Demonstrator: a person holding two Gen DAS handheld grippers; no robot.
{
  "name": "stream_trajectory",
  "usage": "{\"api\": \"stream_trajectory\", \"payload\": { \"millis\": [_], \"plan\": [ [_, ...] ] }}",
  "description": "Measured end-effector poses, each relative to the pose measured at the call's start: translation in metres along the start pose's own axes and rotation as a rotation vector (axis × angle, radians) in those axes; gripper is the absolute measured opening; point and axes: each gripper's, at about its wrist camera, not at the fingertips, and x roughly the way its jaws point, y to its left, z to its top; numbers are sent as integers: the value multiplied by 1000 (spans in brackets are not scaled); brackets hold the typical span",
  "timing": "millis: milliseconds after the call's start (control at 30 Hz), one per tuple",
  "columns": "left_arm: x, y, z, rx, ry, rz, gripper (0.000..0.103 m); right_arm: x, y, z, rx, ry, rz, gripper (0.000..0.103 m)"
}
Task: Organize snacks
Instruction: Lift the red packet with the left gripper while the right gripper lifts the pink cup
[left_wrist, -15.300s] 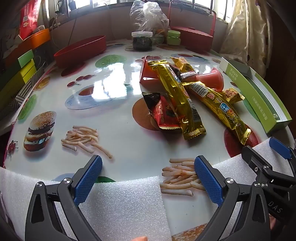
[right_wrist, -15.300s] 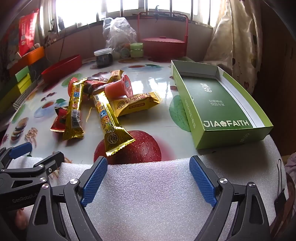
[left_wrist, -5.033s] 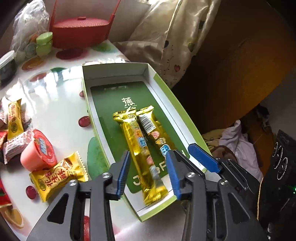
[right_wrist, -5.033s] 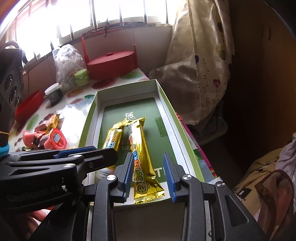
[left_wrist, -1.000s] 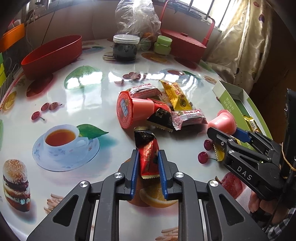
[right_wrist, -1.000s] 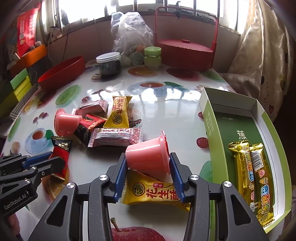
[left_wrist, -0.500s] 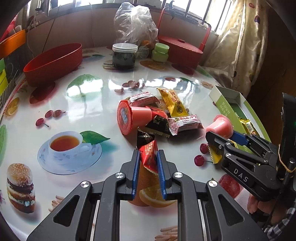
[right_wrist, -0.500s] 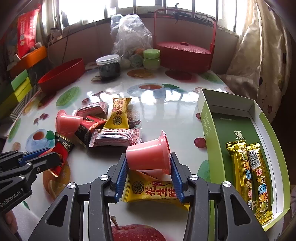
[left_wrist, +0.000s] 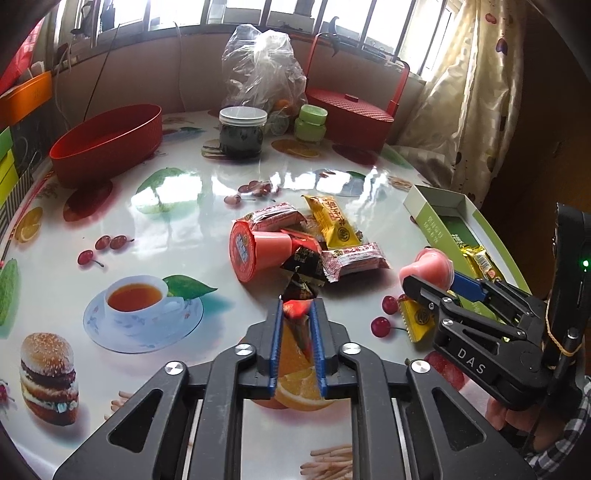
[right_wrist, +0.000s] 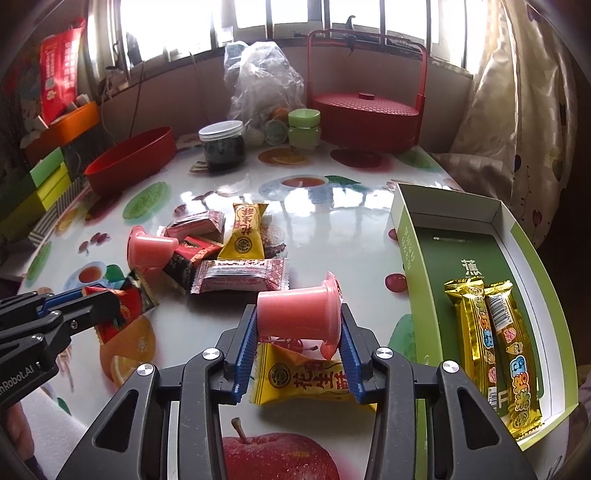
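Observation:
My left gripper (left_wrist: 297, 308) is shut on a red and black snack packet (left_wrist: 298, 300), lifted off the table; it also shows in the right wrist view (right_wrist: 127, 301). My right gripper (right_wrist: 299, 323) is shut on a pink jelly cup (right_wrist: 299, 314) held on its side above a yellow packet (right_wrist: 314, 382); the cup also shows in the left wrist view (left_wrist: 426, 271). The green box (right_wrist: 408, 243) at the right holds two gold bars (right_wrist: 491, 350). A pile of snacks (right_wrist: 221, 254) with a second pink cup (right_wrist: 147, 251) lies mid-table.
A red bowl (left_wrist: 107, 142), a dark jar (left_wrist: 242, 133), a green jar (left_wrist: 310, 123), a plastic bag (left_wrist: 262, 74) and a red basket (left_wrist: 351, 114) stand at the back. Coloured boxes (right_wrist: 40, 184) line the left. A curtain (right_wrist: 517, 129) hangs at the right.
My left gripper has lifted the red packet higher off the table. My right gripper has raised the pink cup slightly. Both views have pulled back a little.

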Motion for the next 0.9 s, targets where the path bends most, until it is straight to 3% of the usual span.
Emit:
{"api": "stream_trajectory", "payload": {
  "millis": [333, 633, 800, 900],
  "plan": [
    [3, 6, -6, -31, 22, -38, 14, -10, 0, -6, 14, -15, 19, 40],
    [23, -6, -12, 18, 105, -19, 33, -17, -2, -7, 24, -36, 35, 40],
    [33, -11, -14, 38, 127, 27, 33, -20, -2, -7, 32, -40, 41, 40],
    [35, -16, -11, 51, 129, 30, 40, -22, -4, -8, 34, -43, 44, 40]
  ]
}}
